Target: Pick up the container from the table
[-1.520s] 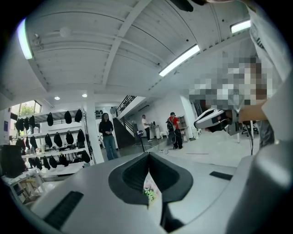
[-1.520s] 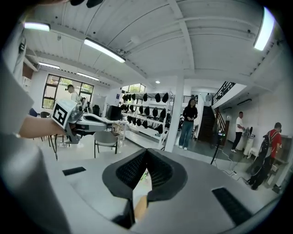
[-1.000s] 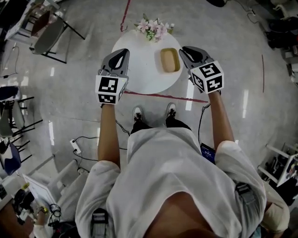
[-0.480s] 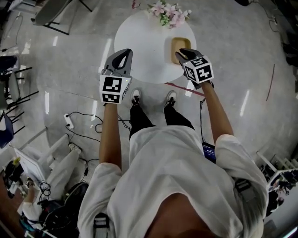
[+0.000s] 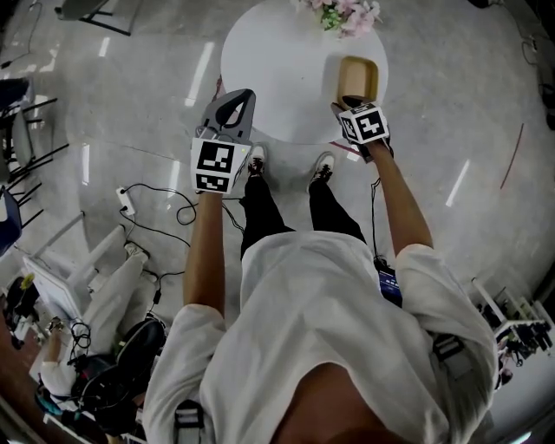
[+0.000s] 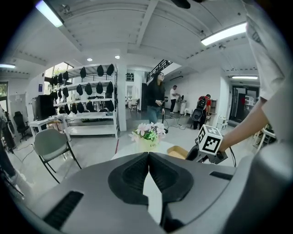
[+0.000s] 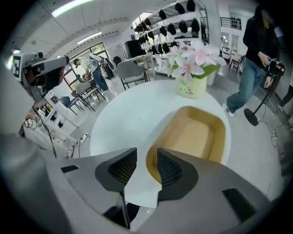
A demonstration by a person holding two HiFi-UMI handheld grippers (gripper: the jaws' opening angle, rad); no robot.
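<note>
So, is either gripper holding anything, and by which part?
Nothing. Left gripper shut, empty; right gripper, jaws opening, hovers over the tan container, touching nothing.

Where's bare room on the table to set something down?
Free: the table's whole left and middle, bordered by its rim, the flowers at the far edge and the container on the right. Crowded: the right edge, where container and flowers sit near each other.

Head view steeply down from high over the table (image 5: 277, 69), left gripper view level across it, right gripper view angled down close above it, flowers (image 5: 342, 16) in all three.
</note>
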